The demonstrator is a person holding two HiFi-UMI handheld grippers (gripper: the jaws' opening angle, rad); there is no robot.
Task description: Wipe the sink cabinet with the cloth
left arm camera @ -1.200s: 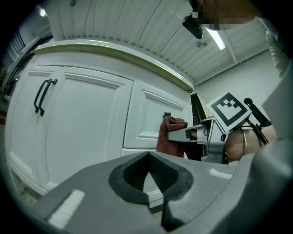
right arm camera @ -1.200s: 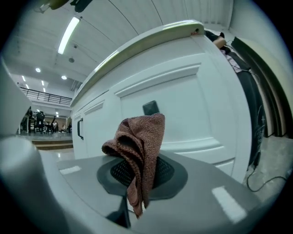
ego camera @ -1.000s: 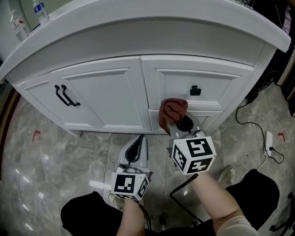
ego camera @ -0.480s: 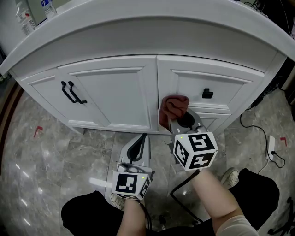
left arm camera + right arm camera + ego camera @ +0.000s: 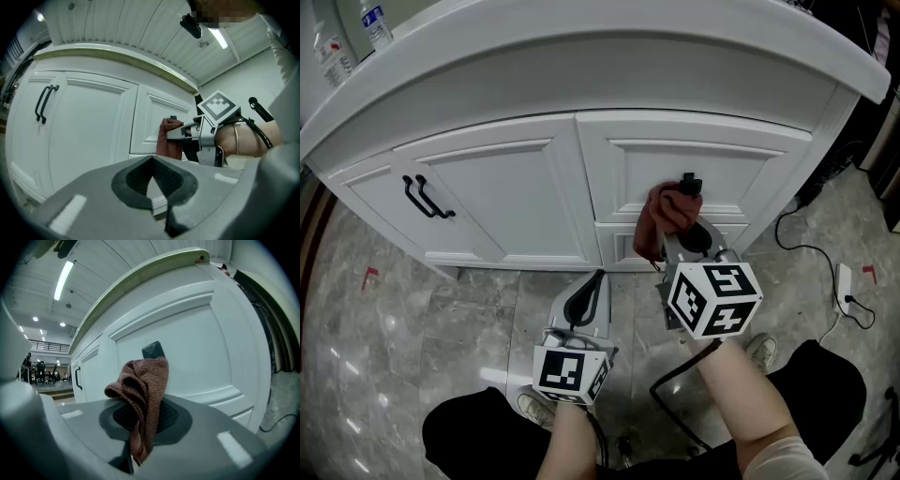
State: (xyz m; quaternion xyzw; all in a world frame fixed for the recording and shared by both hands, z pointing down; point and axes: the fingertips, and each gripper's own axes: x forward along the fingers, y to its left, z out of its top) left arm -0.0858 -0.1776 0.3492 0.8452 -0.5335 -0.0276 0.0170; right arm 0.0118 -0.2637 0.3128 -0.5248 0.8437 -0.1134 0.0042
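Against the right-hand drawer front of the white sink cabinet (image 5: 506,197), just below its black knob (image 5: 690,180), sits the bunched reddish-brown cloth (image 5: 664,217), clamped between the jaws of the right hand-held gripper (image 5: 673,239). Nearer and to the left, the left hand-held gripper (image 5: 585,298) hangs over the marble floor (image 5: 403,319), jaws closed on nothing.

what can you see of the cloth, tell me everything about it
The cloth is reddish-brown, with a coarse woven, terry-like texture. It is bunched into folds and pinched between the shut jaws of the right gripper, its top puffing above them and a tail hanging below. It is held up at the white drawer front, right by the black knob; whether it presses the panel is unclear.
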